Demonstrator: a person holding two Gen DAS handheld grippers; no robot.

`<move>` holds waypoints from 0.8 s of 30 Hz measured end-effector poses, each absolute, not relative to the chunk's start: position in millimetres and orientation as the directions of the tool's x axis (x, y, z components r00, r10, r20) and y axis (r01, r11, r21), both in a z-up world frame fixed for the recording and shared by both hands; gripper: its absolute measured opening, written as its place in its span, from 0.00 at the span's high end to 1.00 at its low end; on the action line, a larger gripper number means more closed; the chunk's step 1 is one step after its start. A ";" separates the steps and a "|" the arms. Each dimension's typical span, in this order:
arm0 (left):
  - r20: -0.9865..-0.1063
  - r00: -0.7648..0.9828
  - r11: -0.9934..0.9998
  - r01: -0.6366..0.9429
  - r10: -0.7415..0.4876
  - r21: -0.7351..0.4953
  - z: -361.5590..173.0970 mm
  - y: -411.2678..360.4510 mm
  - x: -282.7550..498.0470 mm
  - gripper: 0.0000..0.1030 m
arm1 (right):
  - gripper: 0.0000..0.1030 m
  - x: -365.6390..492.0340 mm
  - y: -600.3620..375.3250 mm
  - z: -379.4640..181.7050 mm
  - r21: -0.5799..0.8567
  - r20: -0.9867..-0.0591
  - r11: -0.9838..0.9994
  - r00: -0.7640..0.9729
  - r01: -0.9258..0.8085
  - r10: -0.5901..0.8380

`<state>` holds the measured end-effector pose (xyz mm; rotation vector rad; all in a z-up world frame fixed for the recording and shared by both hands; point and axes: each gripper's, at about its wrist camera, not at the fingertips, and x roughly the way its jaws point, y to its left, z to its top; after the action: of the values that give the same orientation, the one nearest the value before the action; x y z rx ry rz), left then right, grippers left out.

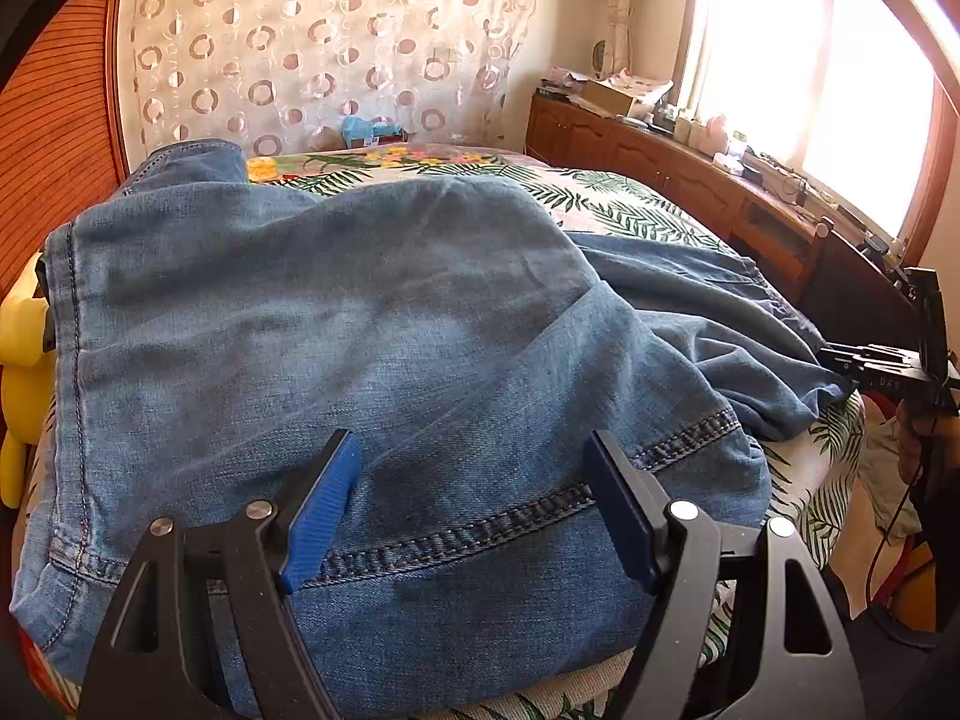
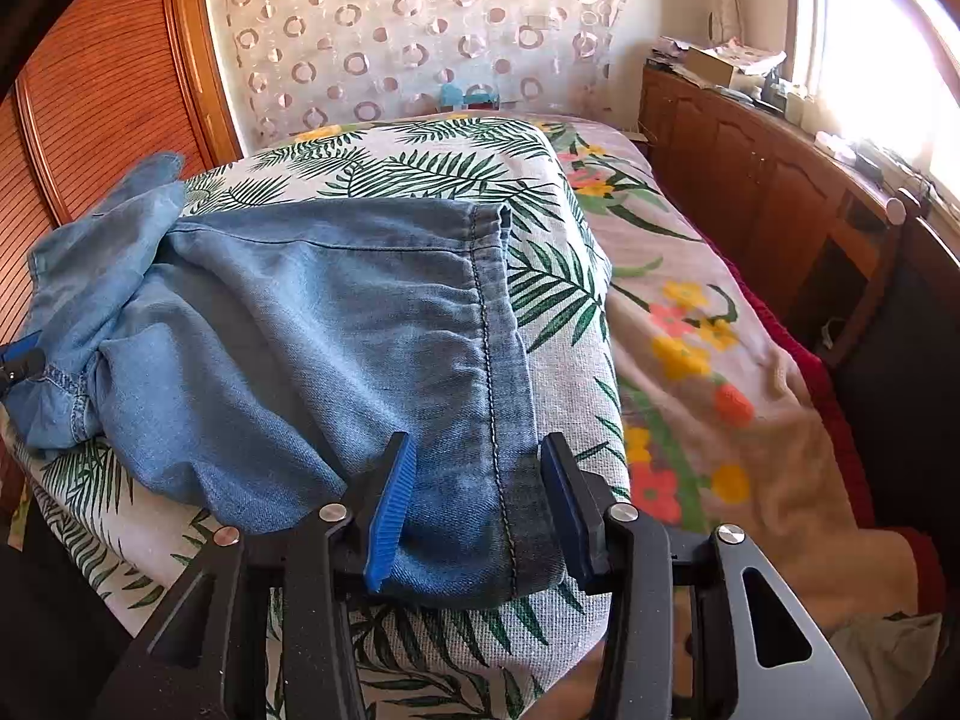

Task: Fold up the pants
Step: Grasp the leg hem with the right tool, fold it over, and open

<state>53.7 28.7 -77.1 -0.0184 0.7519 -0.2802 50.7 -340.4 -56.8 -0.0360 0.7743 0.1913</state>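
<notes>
Blue jeans (image 1: 336,312) lie spread across a bed. In the left wrist view, my left gripper (image 1: 471,444) stands open low over the denim, its blue pads (image 1: 324,516) either side of a stitched seam (image 1: 516,516). My right gripper (image 1: 852,360) shows at the right edge, at the end of a pant leg. In the right wrist view, the hemmed cuff (image 2: 498,396) of that leg (image 2: 312,324) lies flat between the jaws of my right gripper (image 2: 477,444). The jaws stand apart and the cloth is not pinched. A tip of the left gripper (image 2: 18,360) shows at the far left.
The bed has a leaf-print cover (image 2: 420,162) and a floral blanket (image 2: 708,360) on its right side. A wooden cabinet (image 2: 750,168) with clutter runs under the window. A wooden wardrobe (image 2: 102,90) stands at the left. A yellow plush toy (image 1: 24,372) sits by the jeans.
</notes>
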 end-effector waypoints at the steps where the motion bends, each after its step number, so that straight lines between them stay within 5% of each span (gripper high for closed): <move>1: -0.671 0.695 0.963 0.245 -0.258 -0.116 -77.1 28.3 53.8 0.25 | 0.84 51.7 -341.6 -56.5 0.057 -0.699 0.979 0.693 -0.194 0.178; 3: -0.668 0.698 0.963 0.243 -0.258 -0.118 -76.6 28.5 53.5 0.25 | 0.92 54.4 -343.6 -56.9 0.122 -0.703 0.968 0.669 -0.222 0.242; 10: -0.634 0.731 0.966 0.230 -0.252 -0.118 -60.5 36.6 47.1 0.25 | 0.94 57.5 -336.1 -14.3 0.179 -0.598 0.938 0.724 -0.296 0.343; 24: -0.532 0.824 0.980 0.142 -0.193 -0.137 -20.1 90.4 15.2 0.25 | 0.94 63.0 -174.5 113.9 0.042 -0.378 0.734 0.670 -0.677 0.639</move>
<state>15.2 90.4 -20.1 -0.0926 0.5750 -0.1783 63.0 -174.5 113.9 -0.1052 0.3847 0.7435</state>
